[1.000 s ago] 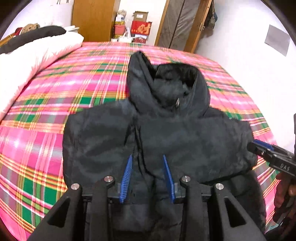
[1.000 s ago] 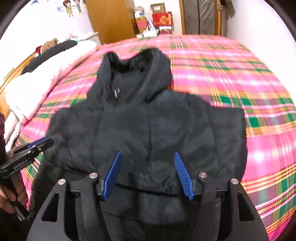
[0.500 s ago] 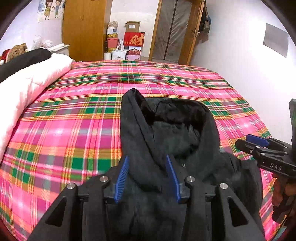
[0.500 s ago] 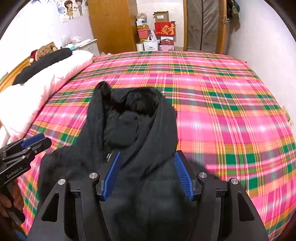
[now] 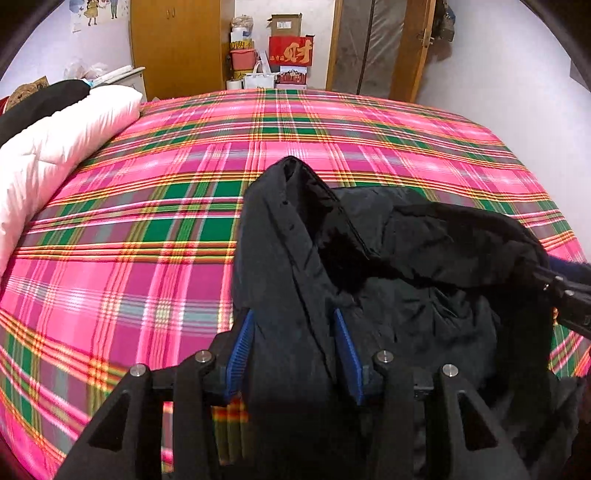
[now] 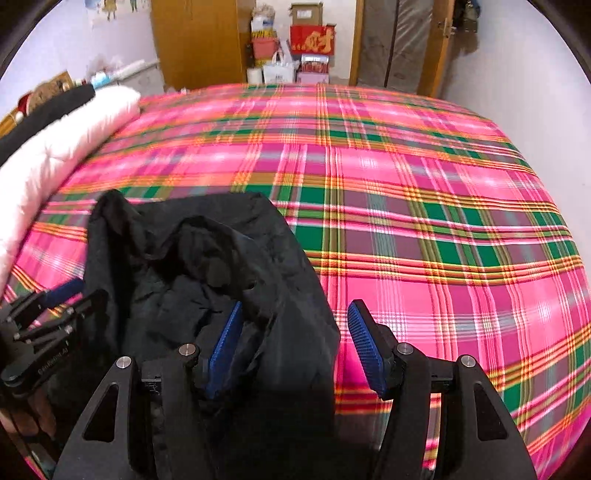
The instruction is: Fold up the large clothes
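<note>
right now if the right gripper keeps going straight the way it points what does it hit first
The jacket: its hood edge already lies between the right gripper's fingers. Beyond that is only the plaid bedspread, though depth is hard to judge.

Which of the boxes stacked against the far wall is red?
The red box with the large gold character, directly beneath the open brown cardboard box at the stack's top.

Black jacket (image 5: 388, 288) on pink plaid bedspread (image 5: 155, 236) (green, yellow, orange stripes). White quilt (image 5: 55, 147). Blue pads (image 6: 365, 347), black gripper frames. Red box (image 5: 291, 51).
</note>
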A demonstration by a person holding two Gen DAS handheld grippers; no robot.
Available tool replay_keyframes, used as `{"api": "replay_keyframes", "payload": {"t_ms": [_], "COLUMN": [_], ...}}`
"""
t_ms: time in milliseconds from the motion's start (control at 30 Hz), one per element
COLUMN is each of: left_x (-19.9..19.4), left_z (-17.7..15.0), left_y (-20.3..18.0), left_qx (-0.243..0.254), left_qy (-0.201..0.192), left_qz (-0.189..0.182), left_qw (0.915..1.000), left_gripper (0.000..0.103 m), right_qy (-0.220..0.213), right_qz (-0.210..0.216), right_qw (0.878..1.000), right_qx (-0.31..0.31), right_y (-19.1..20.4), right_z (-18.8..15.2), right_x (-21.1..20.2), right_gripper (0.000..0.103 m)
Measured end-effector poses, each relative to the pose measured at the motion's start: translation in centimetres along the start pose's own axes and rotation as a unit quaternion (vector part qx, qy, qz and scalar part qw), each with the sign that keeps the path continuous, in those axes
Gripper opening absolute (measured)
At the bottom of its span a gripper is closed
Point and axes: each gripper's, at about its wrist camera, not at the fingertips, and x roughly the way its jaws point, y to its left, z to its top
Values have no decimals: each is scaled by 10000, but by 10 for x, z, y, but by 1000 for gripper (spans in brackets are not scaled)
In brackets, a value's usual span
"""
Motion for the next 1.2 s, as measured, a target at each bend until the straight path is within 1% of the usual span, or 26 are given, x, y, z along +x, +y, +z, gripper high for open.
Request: {"api": "replay_keyframes", "payload": {"t_ms": [33, 67, 100, 167, 300, 433, 467, 533, 567, 633, 733, 833, 967, 1033, 1100, 1133, 1200], "left_x": [1, 2, 0, -12, -54, -114, -130, -161, -175, -197, -218, -222, -218, -219, -222, -225, -232], "left_z": [0, 1, 1, -1, -8, -25, -31, -48, -57, -80, -118, -158, -203, -225, -247, -256, -272], "left_y": [-1, -2, -3, 1, 13, 24, 27, 34, 35, 38, 41, 43, 45, 49, 51, 53, 56], "left_qx": [19, 54, 84, -9, -236, -449, -522, -688, -748, -817, -946, -1050, -1144, -1101, -1013, -1000, -987], "left_qy": [-24, -52, -88, -241, -609, -984, -1064, -1226, -1264, -1314, -1206, -917, -438, -198, 82, 180, 344], "left_qz": [0, 8, -6, -121, -330, -598, -663, -846, -914, -979, -1115, -1192, -1114, -1010, -828, -802, -727], "left_qw": [10000, 10000, 9999, 9996, 9973, 9923, 9907, 9864, 9849, 9831, 9819, 9830, 9862, 9886, 9914, 9916, 9919], "left_gripper": [28, 22, 11, 4, 4, 3, 3, 3, 3, 3, 3, 4, 5, 5, 6, 6, 8], "right_qy": [74, 62, -7, -250, -631, -917, -1030, -1144, -1190, -1215, -1078, -809, -322, -97, 94, 163, 208], "right_qz": [-5, 10, 44, 105, 339, 590, 665, 816, 920, 996, 1103, 1180, 1215, 1246, 1236, 1214, 1211], "right_qw": [10000, 10000, 9999, 9993, 9974, 9939, 9923, 9897, 9878, 9862, 9854, 9854, 9851, 9837, 9825, 9819, 9797], "right_qx": [-32, -68, -126, -239, -128, 141, 181, 290, 402, 524, 717, 927, 1177, 1291, 1389, 1445, 1584], "right_y": [0, 2, 4, 7, 2, -11, -13, -16, -19, -21, -17, -18, -28, -34, -41, -45, -52], "right_z": [0, -1, -2, -7, -21, -48, -60, -78, -93, -119, -159, -193, -237, -254, -270, -277, -289], "right_x": [5, 5, 1, -15, -58, -109, -128, -152, -168, -185, -196, -191, -173, -166, -163, -163, -166], "right_gripper": [28, 18, 11, 9, 8, 7, 7, 7, 7, 7, 7, 7, 7, 7, 8, 9, 17]}}
